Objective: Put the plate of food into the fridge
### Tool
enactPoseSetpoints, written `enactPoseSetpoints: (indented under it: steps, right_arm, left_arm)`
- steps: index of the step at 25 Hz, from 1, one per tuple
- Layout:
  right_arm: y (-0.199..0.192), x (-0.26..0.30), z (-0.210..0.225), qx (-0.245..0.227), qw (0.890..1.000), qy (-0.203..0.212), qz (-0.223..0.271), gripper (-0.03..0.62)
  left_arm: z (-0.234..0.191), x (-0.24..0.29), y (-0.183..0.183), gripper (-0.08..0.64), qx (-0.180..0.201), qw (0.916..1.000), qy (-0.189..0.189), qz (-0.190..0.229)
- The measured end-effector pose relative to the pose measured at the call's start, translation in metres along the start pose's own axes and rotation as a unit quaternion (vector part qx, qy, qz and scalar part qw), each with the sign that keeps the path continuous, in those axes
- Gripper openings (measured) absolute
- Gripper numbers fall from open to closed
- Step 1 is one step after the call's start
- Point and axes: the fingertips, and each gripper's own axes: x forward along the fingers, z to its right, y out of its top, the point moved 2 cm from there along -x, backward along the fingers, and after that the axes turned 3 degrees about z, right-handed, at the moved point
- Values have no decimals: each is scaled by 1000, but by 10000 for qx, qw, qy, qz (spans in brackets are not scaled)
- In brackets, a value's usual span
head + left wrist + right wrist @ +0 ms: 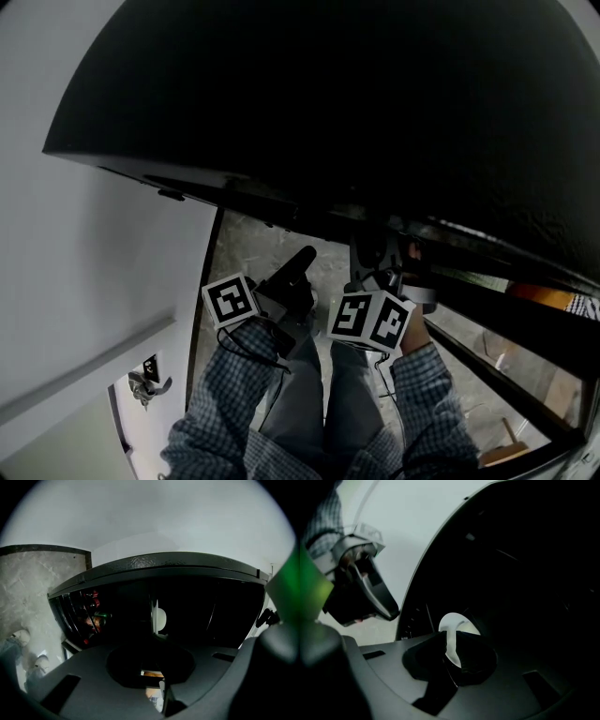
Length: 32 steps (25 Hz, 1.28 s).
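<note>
Both tongs are held low in front of a big black fridge (183, 566). The left tongs (302, 258) are pointed at its dark front. Their two jaws are seen only as black shapes on black. No gap is seen between them and nothing is held.

The right tongs (451, 638) are almost closed, with just a thin slit left between the jaws. Nothing is seen gripped in them. A small white round shape (461, 623) is seen through the slit and just past the tips, far back in the dark of the fridge. It cannot be told if this is the plate, and no food can be made out. The same white shape is seen in the left gripper view, in the middle of the fridge.

Red and green bottles (91, 616) are seen behind dark bars at the left side of the fridge. Dark rails (487, 272) and something orange (544, 295) are seen on the right in the head view.

The floor (253, 248) is grey and speckled. A plain white wall (94, 262) stands on the left, with a door handle (148, 382) near its bottom. Checked sleeves (225, 403) and blue trousers (300, 403) are seen near the bottom edge. Pale shoes (21, 637) are seen on the floor in the left gripper view.
</note>
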Motion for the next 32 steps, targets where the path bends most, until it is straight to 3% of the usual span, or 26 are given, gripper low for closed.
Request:
enactPoseSetpoints:
  steps: [6,8,10,13,15,18,22,27,32]
  right_arm:
    - [17,-36,21,1412,9888,-71,471,41]
    - [21,-50,21,1817,9817,-16,564,6]
    - [24,-63,24,2584,9634,115,708,6]
    - [25,-80,35,3591,9288,213,887,6]
    - [22,-91,40,3713,9239,226,900,6]
    - [26,-110,43,3966,9124,426,912,6]
    - [39,-132,56,4002,9080,608,1079,6]
    - [51,-161,69,4253,8940,741,1200,6]
    - [60,-173,87,4250,8912,714,1418,6]
  left_arm:
    - [25,-2,1,28,431,9990,-48,79]
    - [31,-7,0,15,828,9964,151,57]
    - [41,-11,0,11,1502,9880,350,-50]
    - [69,-8,-6,8,2296,9728,219,-231]
    - [88,-8,-14,6,2822,9583,167,-430]
    - [112,-13,-32,7,3602,9291,182,-821]
    - [147,-20,-44,6,4210,9013,99,-1018]
    - [187,-38,-51,6,4572,8852,119,-849]
    - [215,-42,-55,6,4536,8882,-12,-738]
